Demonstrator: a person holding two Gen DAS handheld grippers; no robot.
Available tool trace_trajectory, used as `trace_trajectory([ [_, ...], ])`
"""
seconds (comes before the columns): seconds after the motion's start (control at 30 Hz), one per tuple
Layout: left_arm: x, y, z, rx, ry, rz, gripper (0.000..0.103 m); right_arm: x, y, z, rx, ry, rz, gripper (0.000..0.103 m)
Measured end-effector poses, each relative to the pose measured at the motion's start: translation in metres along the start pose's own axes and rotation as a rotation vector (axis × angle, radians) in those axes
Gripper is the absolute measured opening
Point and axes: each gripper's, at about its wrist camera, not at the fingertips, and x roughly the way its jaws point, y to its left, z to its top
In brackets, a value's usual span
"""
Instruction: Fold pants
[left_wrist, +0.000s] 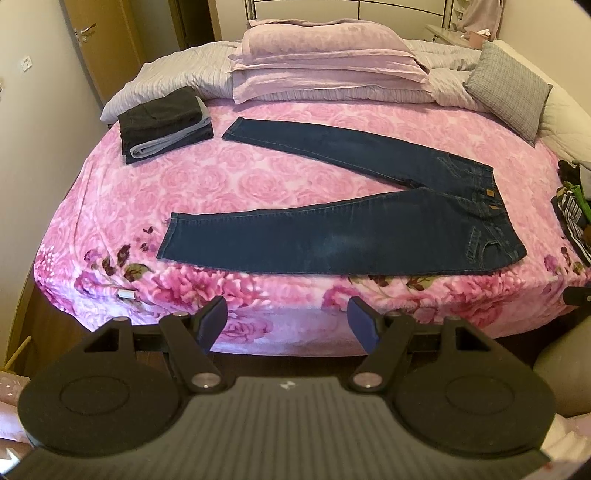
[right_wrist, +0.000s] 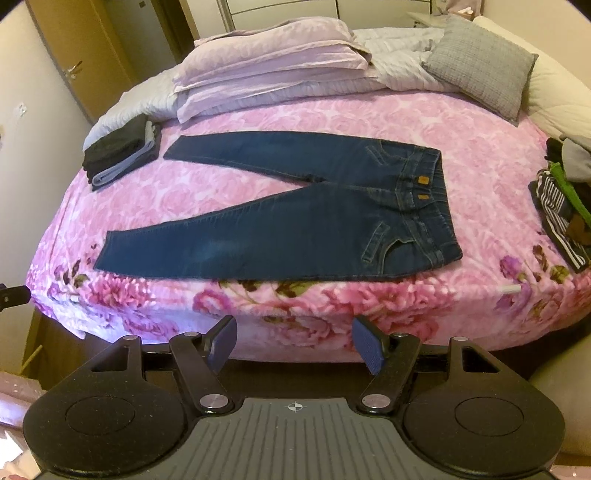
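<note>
Dark blue jeans (left_wrist: 332, 236) lie flat on the pink floral blanket (left_wrist: 229, 173), legs spread in a V toward the left, waistband at the right. The right wrist view shows the same jeans (right_wrist: 295, 229), waistband with tan patches at right. My left gripper (left_wrist: 288, 321) hovers open off the bed's near edge, short of the near leg, nothing between its blue pads. My right gripper (right_wrist: 293, 339) is likewise open and held back from the bed edge, below the jeans' near leg. Neither touches the fabric.
A stack of folded dark and grey clothes (left_wrist: 166, 123) sits at the far left of the bed. Lilac pillows (left_wrist: 325, 62) and a grey cushion (left_wrist: 509, 86) lie at the head. A pile of striped and green garments (right_wrist: 565, 206) lies at the right edge.
</note>
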Motion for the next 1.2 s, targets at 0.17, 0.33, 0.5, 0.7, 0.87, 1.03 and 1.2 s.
trace_trajectory([
  [0.17,0.0,-0.007,-0.007,0.001,0.009,-0.002,0.068,-0.003,0.001,-0.003,-0.006,-0.005,0.005,0.066],
  [0.33,-0.001,-0.015,-0.008,0.007,0.01,-0.005,0.068,-0.006,-0.001,-0.006,-0.004,-0.006,0.009,0.066],
  [0.5,-0.001,-0.018,-0.009,0.009,0.012,-0.004,0.068,-0.009,-0.004,-0.009,0.0,-0.01,0.013,0.066],
  [0.7,0.0,-0.024,-0.013,-0.003,0.017,-0.002,0.068,-0.009,-0.005,-0.009,-0.006,-0.008,0.015,0.066],
  [0.87,0.004,-0.026,-0.014,-0.011,0.034,-0.003,0.068,-0.008,-0.008,-0.008,-0.002,-0.005,0.017,0.066],
  [1.03,0.014,-0.026,-0.003,-0.005,0.044,-0.004,0.068,-0.001,-0.012,-0.001,0.012,0.002,0.015,0.066],
  [1.2,0.03,-0.021,0.014,0.007,0.06,-0.003,0.068,0.011,-0.015,0.012,0.039,0.012,0.016,0.066],
])
